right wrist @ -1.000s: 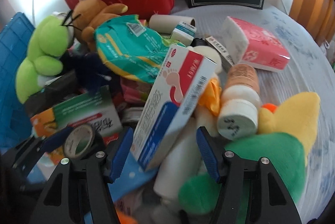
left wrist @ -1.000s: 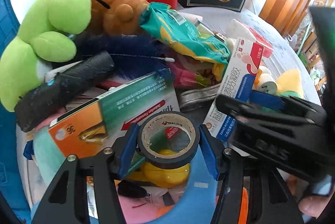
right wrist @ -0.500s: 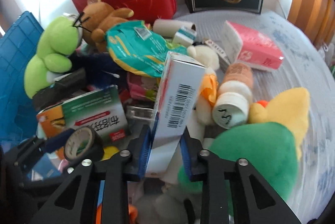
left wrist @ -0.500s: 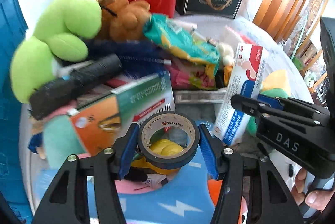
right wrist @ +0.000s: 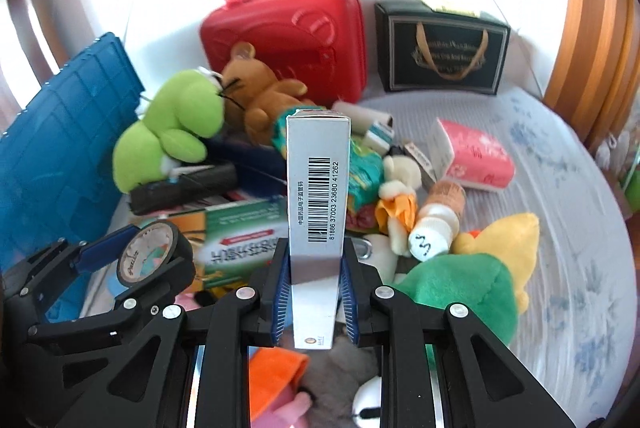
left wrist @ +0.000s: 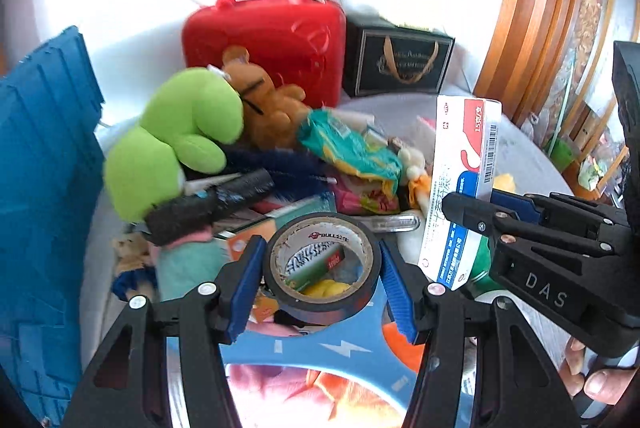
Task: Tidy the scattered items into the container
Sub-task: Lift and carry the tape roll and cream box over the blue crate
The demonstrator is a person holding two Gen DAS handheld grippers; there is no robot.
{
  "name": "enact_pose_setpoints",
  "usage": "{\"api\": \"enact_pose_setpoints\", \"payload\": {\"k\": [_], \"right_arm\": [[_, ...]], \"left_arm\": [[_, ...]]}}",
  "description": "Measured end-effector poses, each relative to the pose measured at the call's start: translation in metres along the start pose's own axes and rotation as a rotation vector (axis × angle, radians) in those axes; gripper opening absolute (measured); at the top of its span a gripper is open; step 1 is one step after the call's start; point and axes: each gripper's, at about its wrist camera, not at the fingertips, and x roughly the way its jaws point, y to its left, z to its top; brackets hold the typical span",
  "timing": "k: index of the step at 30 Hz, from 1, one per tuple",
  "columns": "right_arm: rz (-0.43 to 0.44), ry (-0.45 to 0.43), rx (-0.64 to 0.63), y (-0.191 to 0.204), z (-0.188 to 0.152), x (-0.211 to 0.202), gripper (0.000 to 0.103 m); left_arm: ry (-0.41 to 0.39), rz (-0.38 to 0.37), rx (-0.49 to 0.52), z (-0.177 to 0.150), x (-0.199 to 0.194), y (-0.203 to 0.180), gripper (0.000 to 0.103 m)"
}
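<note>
My left gripper (left wrist: 320, 286) is shut on a black roll of tape (left wrist: 322, 268), held above the pile; the roll also shows in the right wrist view (right wrist: 154, 256). My right gripper (right wrist: 314, 294) is shut on a white, red and blue medicine box (right wrist: 316, 196), held upright with its barcode side toward me; the box shows in the left wrist view (left wrist: 460, 184) at the right. A blue crate (left wrist: 40, 196) stands at the left, also seen in the right wrist view (right wrist: 60, 148).
The pile on the table holds a green plush (right wrist: 172, 132), a brown bear (right wrist: 256, 88), a teal packet (left wrist: 348, 148), a green-orange box (right wrist: 240, 240), a pink tissue pack (right wrist: 472, 156), a bottle (right wrist: 436, 224) and a green-yellow plush (right wrist: 472, 280). A red case (right wrist: 288, 28) and black gift bag (right wrist: 440, 48) stand behind.
My right gripper closed on the medicine box and lifted it upright off the pile. My left gripper rose with the tape roll still in it.
</note>
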Motion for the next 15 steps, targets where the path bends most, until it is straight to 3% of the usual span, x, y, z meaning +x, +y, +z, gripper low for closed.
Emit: {"api": "enact_pose_setpoints", "payload": {"k": [10, 15], "right_arm": [[0.004, -0.107, -0.118, 0.058, 0.008, -0.056, 0.023], [0.039, -0.168, -0.184, 0.103, 0.018, -0.081, 0.023]], "left_arm": [[-0.125, 0.048, -0.040, -0.003, -0.073, 0.026, 0.056], [-0.205, 0.112, -0.068, -0.008, -0.115, 0.053, 0.056]]}}
